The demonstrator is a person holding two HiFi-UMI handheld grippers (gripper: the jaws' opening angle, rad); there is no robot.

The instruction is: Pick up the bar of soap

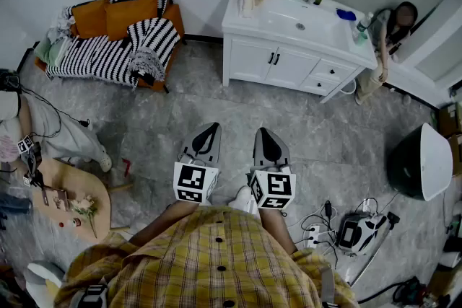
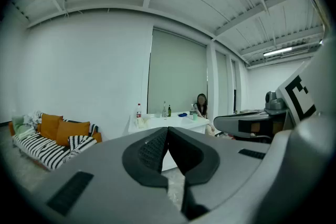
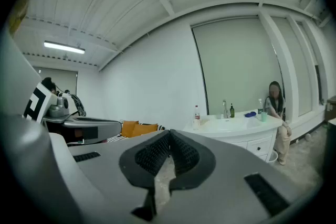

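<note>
Well short of sink cabinet (image 1: 281, 63), across floor: L gripper (image 1: 211, 128) & R gripper (image 1: 264, 133) both closed, empty, aimed toward it. Soap not made out, prob. on cabinet top; axis unclear; R marginally nearer.

The person wears a yellow plaid shirt (image 1: 209, 256) with dark buttons (image 1: 219, 239) down the front. The left gripper (image 1: 211, 128) and right gripper (image 1: 263, 132) have smooth grey tapering shells with black centres, each bearing a white cube (image 1: 195, 182) printed with black square markers. Their fingers (image 2: 149, 150) are black with a finely ribbed face.
</note>
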